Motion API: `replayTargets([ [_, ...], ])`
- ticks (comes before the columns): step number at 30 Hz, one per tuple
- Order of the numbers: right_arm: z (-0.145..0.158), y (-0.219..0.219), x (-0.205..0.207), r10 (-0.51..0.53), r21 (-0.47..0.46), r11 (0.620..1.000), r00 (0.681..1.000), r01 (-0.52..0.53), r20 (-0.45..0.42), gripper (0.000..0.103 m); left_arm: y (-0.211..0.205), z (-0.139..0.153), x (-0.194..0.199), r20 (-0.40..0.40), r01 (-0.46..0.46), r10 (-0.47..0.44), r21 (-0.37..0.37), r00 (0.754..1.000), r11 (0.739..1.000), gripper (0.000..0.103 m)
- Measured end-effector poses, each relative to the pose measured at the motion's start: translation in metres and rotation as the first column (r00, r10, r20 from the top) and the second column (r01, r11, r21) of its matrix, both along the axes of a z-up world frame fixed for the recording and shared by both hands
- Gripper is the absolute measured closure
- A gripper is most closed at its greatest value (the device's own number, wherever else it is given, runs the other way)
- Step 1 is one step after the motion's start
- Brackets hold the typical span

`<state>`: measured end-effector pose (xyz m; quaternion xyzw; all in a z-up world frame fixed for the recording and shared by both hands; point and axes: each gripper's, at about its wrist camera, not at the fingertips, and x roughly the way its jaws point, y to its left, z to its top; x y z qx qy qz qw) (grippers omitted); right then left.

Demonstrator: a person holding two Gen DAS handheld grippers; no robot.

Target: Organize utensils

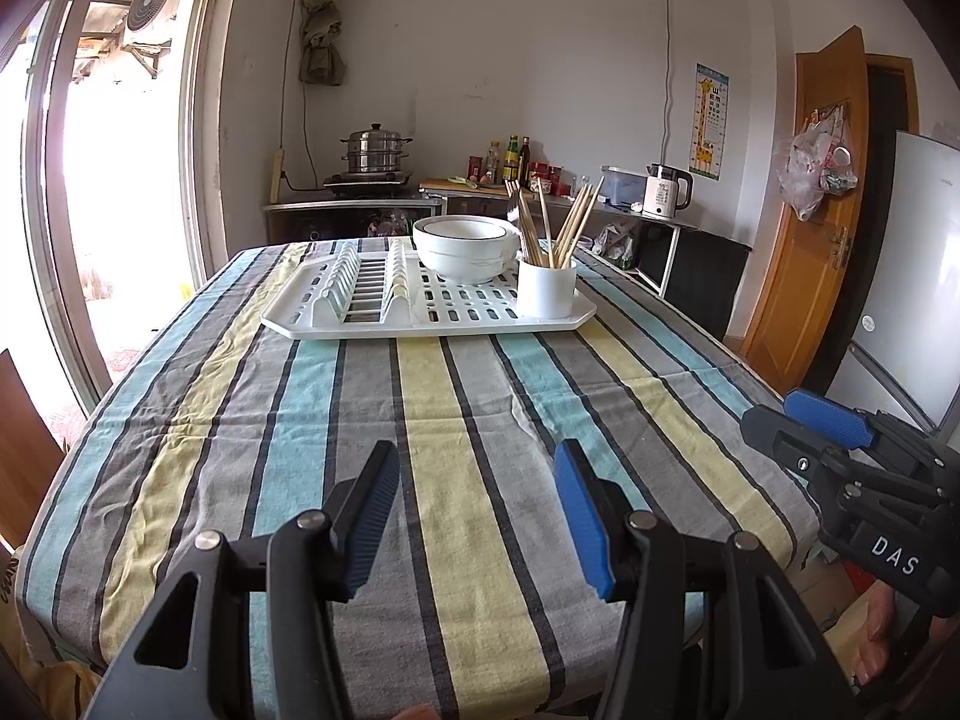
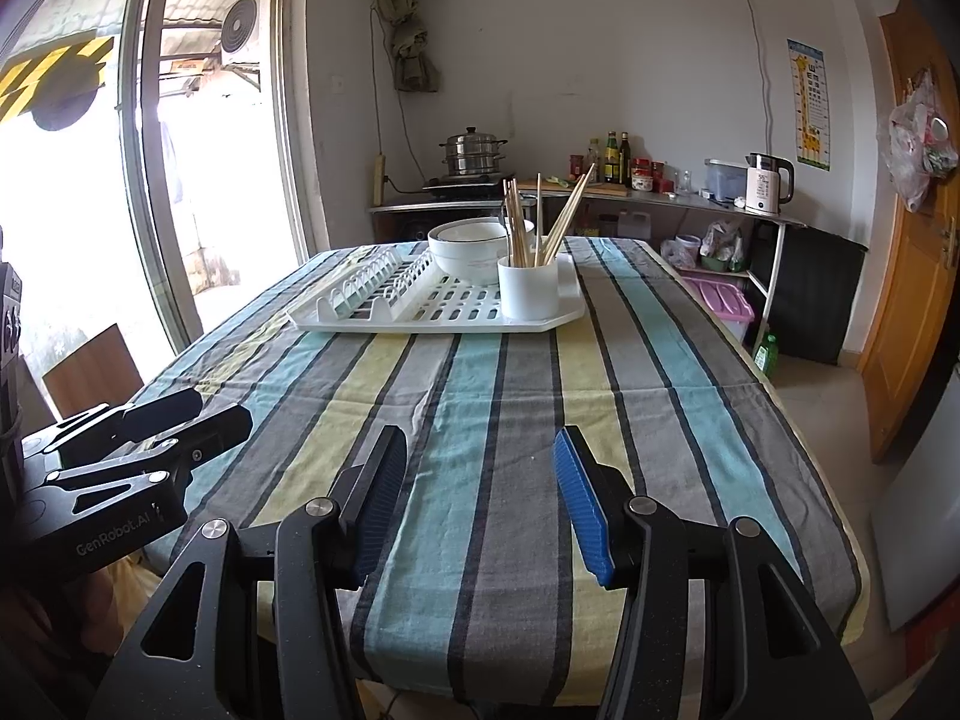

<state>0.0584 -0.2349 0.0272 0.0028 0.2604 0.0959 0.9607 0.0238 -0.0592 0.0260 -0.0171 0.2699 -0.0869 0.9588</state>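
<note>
Our left gripper (image 1: 477,516) has jaws apart, holding nothing; our right gripper (image 2: 480,504) likewise, jaws wide and empty. Both hover low over the near end of the striped bench (image 1: 456,420), well apart from the utensils. Far end: white drying rack (image 1: 420,315), stacked bowls (image 1: 465,249) on it, and a white holder cup (image 1: 546,288) at its right corner with the chopsticks (image 1: 543,228) standing in it, fanned out. No loose utensils visible on the cloth. We judge this fits either a stage before sorting or everything already put away; the pictures don't settle which, so we name no next move.
</note>
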Motion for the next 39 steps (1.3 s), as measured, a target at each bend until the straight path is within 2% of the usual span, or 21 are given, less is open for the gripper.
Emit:
replayTargets([
  [39, -0.0008, 0.0014, -0.0001, 0.001, -0.001, 1.000, 1.000, -0.001, -0.003, 0.051, -0.0038, -0.0030, -0.0006, -0.001, -0.014, 0.014, 0.018, 1.000, 1.000, 0.047],
])
